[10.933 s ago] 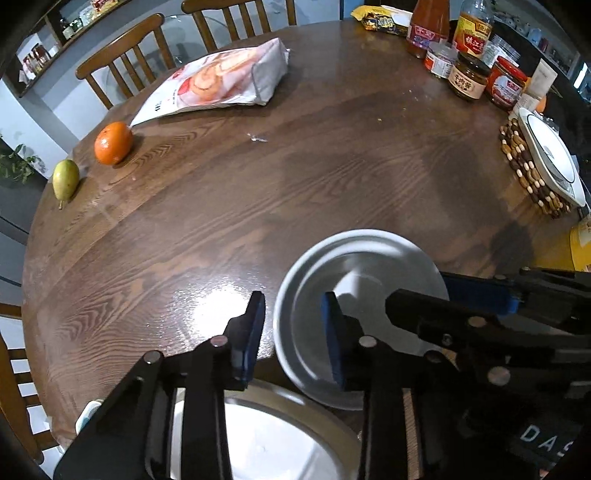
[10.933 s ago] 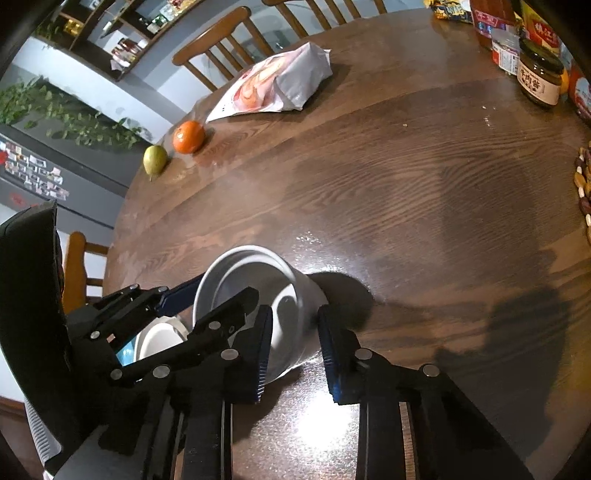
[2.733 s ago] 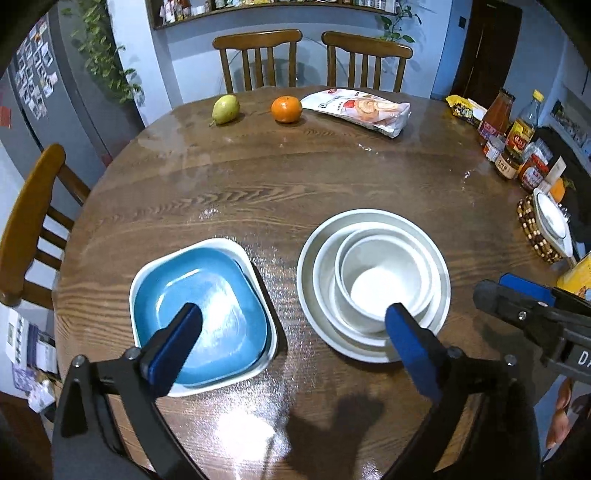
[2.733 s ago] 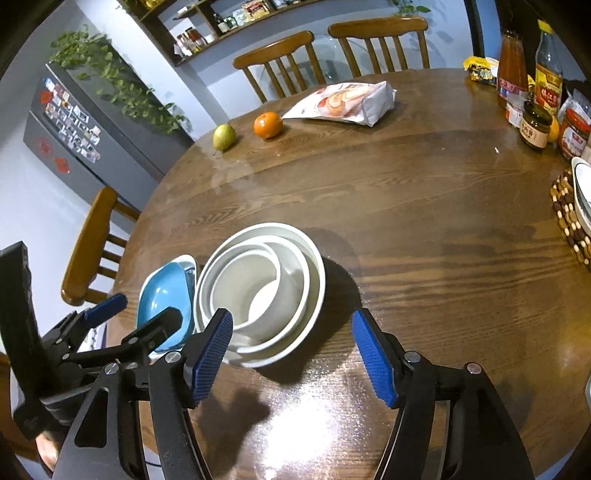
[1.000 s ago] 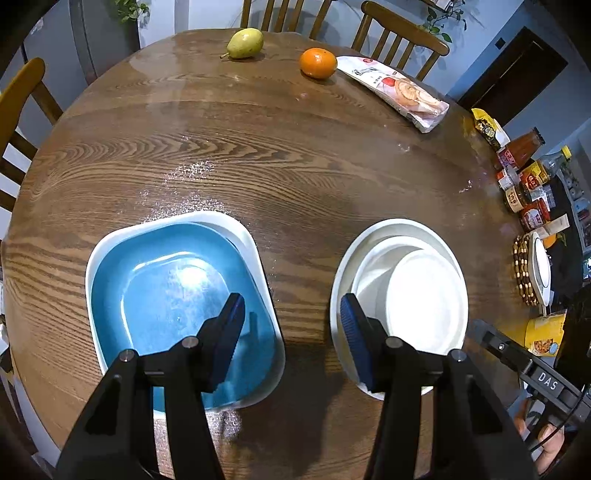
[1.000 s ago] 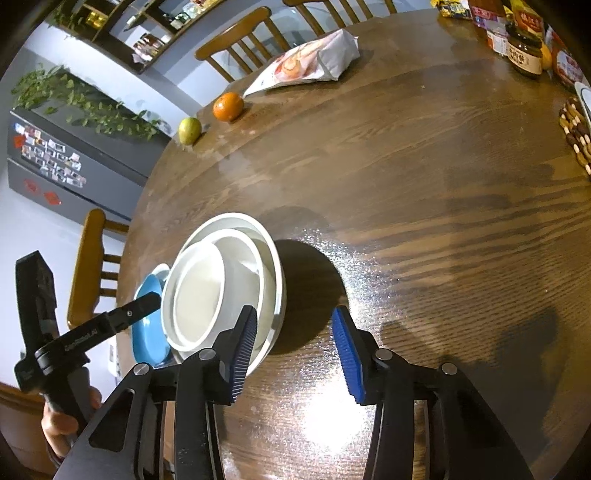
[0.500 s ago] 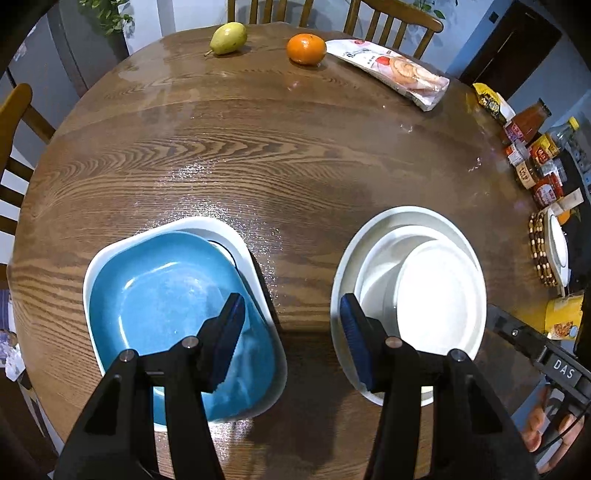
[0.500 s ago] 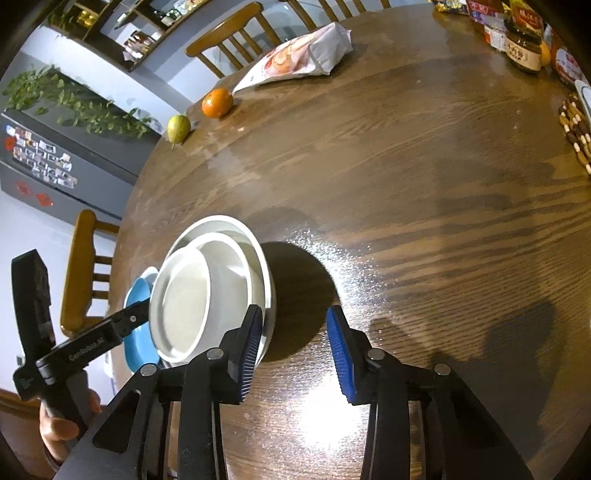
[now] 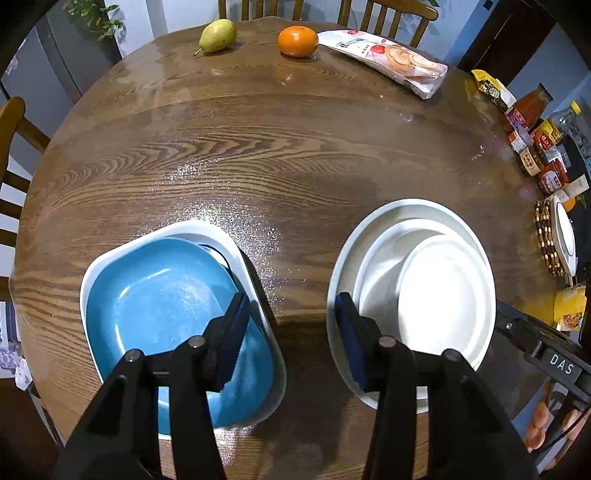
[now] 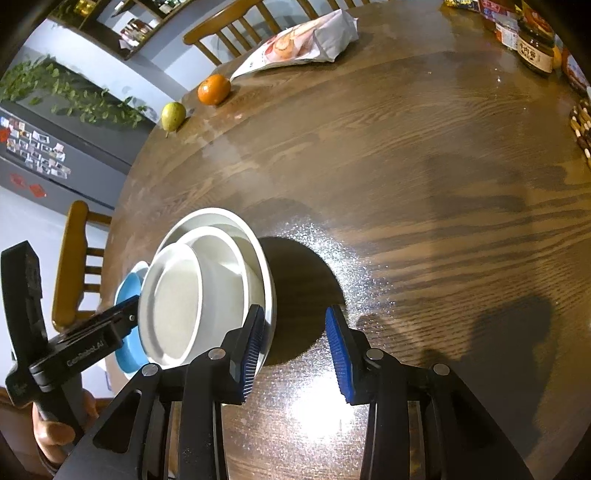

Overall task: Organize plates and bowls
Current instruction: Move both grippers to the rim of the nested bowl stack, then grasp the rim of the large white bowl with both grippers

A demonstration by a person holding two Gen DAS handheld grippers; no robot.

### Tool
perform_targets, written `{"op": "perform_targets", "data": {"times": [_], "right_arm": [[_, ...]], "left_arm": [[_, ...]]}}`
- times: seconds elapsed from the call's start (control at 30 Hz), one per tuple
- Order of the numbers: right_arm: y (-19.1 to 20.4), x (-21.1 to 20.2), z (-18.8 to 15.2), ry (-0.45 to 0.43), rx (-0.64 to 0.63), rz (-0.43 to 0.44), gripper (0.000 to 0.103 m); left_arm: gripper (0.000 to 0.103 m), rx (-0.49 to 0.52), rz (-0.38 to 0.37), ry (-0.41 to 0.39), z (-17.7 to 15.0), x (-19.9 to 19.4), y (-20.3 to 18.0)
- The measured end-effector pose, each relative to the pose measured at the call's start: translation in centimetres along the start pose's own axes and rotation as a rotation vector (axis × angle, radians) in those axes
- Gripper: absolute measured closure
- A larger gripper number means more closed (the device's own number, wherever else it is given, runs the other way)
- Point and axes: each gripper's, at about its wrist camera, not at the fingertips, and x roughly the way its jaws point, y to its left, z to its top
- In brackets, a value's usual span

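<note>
A blue square plate (image 9: pixel 159 295) lies in a white square dish (image 9: pixel 243 266) on the left of the round wooden table (image 9: pixel 295 166). To its right stands a white stack: a bowl (image 9: pixel 443 295) nested in a deeper dish on a wide plate (image 9: pixel 406 210). My left gripper (image 9: pixel 291 334) hovers over the gap between the two stacks with its jaws closing and nothing gripped. My right gripper (image 10: pixel 295 345) is open over bare wood just right of the white stack (image 10: pixel 207 280), its jaws narrowing too, its left finger beside the plate's rim. The blue plate (image 10: pixel 127 291) peeks out behind the stack.
A pear (image 9: pixel 216 35), an orange (image 9: pixel 297 40) and a snack bag (image 9: pixel 391 61) lie along the far edge. Jars and bottles (image 9: pixel 535 147) and a beaded trivet (image 9: pixel 546 236) crowd the right edge. Wooden chairs ring the table. A hand (image 10: pixel 51 432) holds the left gripper.
Both grippers' jaws have drawn closer together. The left view has rolled slightly over the two stacks. The plates and bowls have stayed where they were.
</note>
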Motion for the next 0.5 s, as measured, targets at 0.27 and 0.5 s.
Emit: {"op": "perform_targets", "data": {"times": [0.27,0.5], "right_arm": [[0.5,0.0,-0.2,-0.019,-0.020,0.026,0.082],[0.7,-0.1,-0.3,-0.029,-0.023,0.033,0.085]], "left_arm": [[0.092,0.046,0.015,-0.036,-0.3,-0.1,-1.8],[0.096,0.042,0.019,-0.059,-0.4,0.0,-2.1]]}}
